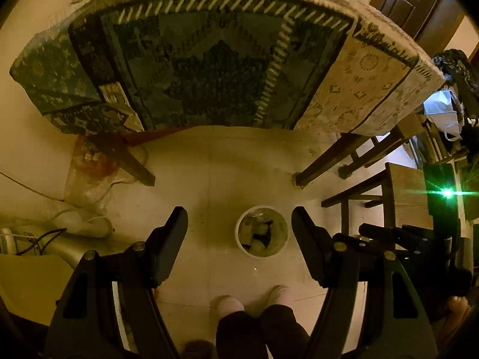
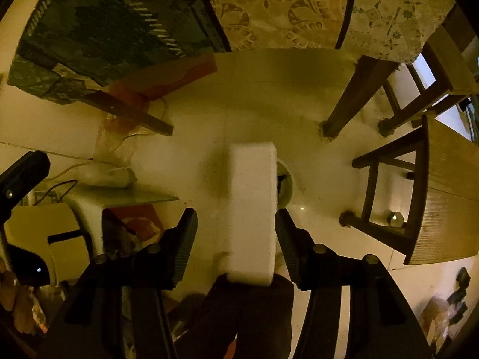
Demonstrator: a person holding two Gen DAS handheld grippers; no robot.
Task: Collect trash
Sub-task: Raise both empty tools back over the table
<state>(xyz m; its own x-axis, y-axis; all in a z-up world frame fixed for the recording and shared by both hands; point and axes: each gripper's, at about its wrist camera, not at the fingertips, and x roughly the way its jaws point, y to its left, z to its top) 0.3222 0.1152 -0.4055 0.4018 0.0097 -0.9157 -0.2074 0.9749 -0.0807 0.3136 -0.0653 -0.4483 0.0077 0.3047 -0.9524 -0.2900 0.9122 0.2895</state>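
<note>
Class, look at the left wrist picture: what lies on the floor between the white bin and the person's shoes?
Nothing: in the left wrist view only bare floor tile separates the white bin from the shoes.

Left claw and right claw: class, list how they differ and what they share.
The left claw is empty; the right claw has a white block between its fingers. The left claw's jaws stand wider than the right claw's. The left claw's view shows the whole white bin; the right claw's block hides most of it. Both point down over the bin.
</note>
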